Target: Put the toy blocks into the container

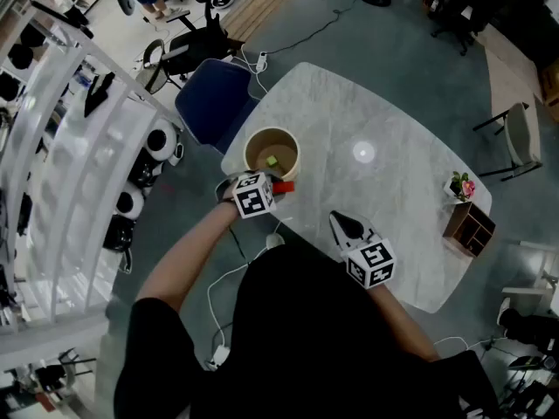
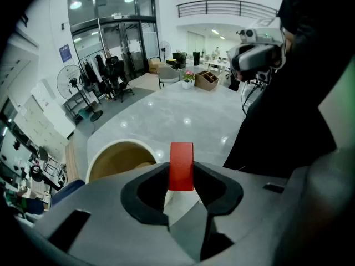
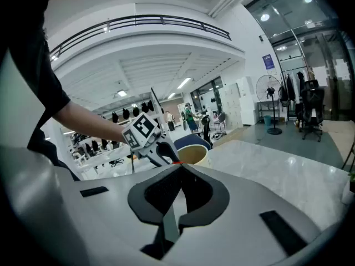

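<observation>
A round tan container [image 1: 272, 154] stands on the white marble table [image 1: 384, 190] near its left edge, with a green block [image 1: 272, 161] inside. My left gripper [image 1: 278, 187] hangs just beside the container's near rim, shut on a red block [image 2: 181, 165] that stands upright between its pads. The container [image 2: 119, 158] lies to the left past those jaws in the left gripper view. My right gripper [image 1: 342, 225] is over the table's near edge, shut with nothing in it. In the right gripper view its closed tips [image 3: 178, 168] point toward the container [image 3: 192, 154] and the left gripper [image 3: 161, 151].
A small wooden box [image 1: 469, 227] and a flower pot [image 1: 461, 186] sit at the table's right edge. A blue chair [image 1: 212, 99] stands behind the container. Cables run across the floor on the left, beside white shelving [image 1: 61, 173].
</observation>
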Action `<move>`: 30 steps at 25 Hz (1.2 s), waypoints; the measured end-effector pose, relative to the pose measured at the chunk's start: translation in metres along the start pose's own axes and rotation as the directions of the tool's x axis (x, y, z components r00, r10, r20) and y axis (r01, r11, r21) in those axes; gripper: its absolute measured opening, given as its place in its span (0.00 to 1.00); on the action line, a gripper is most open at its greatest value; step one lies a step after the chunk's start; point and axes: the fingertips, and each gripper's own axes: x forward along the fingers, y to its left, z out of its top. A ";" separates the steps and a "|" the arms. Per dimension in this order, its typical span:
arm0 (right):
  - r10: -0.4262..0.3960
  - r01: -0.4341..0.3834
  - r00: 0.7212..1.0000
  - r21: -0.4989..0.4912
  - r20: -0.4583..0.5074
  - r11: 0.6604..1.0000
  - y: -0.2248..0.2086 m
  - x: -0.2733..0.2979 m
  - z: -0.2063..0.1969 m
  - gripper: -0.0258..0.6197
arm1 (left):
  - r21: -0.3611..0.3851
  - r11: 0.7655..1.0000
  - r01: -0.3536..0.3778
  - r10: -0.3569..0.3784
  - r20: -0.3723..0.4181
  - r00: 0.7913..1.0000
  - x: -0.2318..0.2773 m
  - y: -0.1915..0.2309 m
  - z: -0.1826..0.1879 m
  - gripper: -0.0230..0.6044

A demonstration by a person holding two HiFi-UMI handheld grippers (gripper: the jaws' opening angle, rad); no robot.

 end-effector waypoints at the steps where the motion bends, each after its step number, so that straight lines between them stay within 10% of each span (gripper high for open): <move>1: -0.006 0.006 1.000 -0.001 -0.002 1.000 0.003 0.006 0.002 0.04 | 0.012 1.000 -0.003 0.003 -0.003 1.000 -0.004 0.007 -0.005 0.24; 13: -0.136 0.137 0.990 0.037 -0.024 0.990 0.044 0.068 0.008 0.04 | 0.179 0.983 0.036 -0.040 0.017 0.999 -0.017 0.070 -0.030 0.24; 30: -0.252 0.258 0.963 0.056 -0.089 0.965 0.036 0.068 -0.009 0.04 | 0.438 0.890 0.129 -0.089 -0.111 0.990 0.038 0.087 -0.038 0.24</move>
